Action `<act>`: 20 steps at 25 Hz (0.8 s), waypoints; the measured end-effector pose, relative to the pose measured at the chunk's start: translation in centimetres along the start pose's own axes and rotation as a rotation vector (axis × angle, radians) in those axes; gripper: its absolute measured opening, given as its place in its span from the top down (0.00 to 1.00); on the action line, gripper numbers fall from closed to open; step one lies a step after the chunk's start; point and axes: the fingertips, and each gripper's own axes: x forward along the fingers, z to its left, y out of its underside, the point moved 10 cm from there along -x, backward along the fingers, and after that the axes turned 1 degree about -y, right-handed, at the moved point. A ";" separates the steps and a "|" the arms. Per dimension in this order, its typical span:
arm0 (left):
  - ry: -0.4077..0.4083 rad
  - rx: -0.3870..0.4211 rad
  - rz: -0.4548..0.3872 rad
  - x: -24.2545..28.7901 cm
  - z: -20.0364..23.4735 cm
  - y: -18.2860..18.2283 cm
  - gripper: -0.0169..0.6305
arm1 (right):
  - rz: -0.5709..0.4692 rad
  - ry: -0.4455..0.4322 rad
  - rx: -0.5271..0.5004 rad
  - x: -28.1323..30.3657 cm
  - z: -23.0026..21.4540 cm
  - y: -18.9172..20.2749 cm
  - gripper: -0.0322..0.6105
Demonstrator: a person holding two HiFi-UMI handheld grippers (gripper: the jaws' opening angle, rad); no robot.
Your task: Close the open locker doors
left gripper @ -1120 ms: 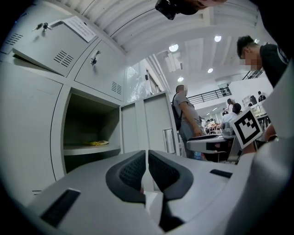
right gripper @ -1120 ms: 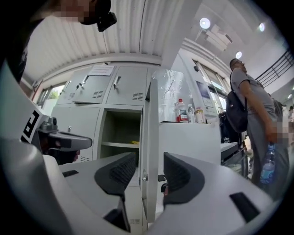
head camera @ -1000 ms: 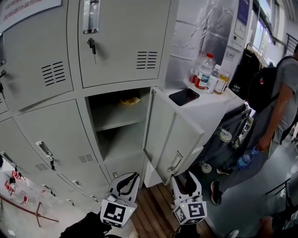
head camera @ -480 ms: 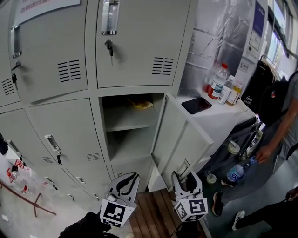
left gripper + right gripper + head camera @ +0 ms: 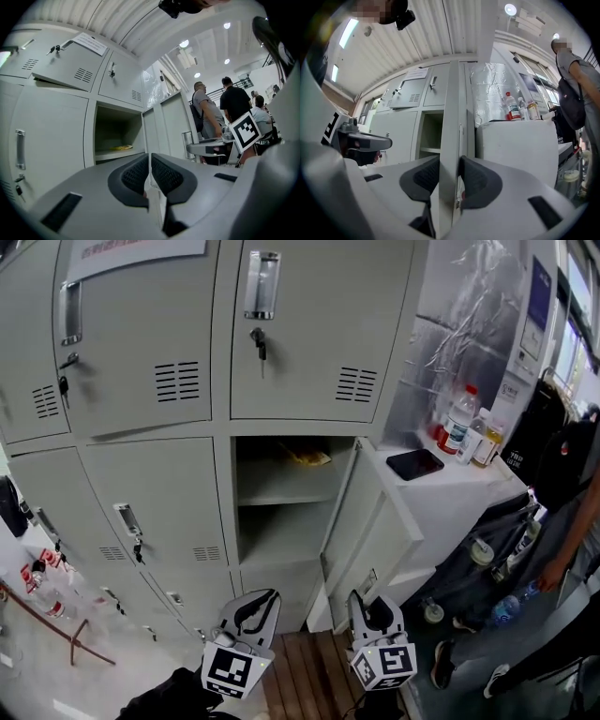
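The locker bank has one open compartment (image 5: 281, 512) with a shelf and a yellow item (image 5: 307, 457) on it. Its grey door (image 5: 361, 521) swings out to the right. My right gripper (image 5: 373, 608) is at the door's lower free edge. In the right gripper view the door's edge (image 5: 451, 117) stands upright between the jaws of the right gripper (image 5: 451, 171), which have just been closing, and both pads touch it. My left gripper (image 5: 248, 613) hangs low in front of the lockers, left of the door. The left gripper (image 5: 150, 161) is shut and holds nothing.
A white cabinet (image 5: 450, 486) right of the door carries bottles (image 5: 459, 418) and a dark phone (image 5: 414, 463). A person (image 5: 562, 549) stands at the far right. Closed lockers with keys fill the left and top. Brown floor planks (image 5: 300, 662) lie below the grippers.
The head view has swung up and left, so more of the upper lockers shows. The right gripper's jaws now sit at the door's lower edge. The person at the right has shifted further right.
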 end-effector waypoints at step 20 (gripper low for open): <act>-0.142 0.013 0.011 -6.5 3.6 -0.2 0.92 | 0.007 -0.153 -0.010 2.9 6.7 -0.1 0.69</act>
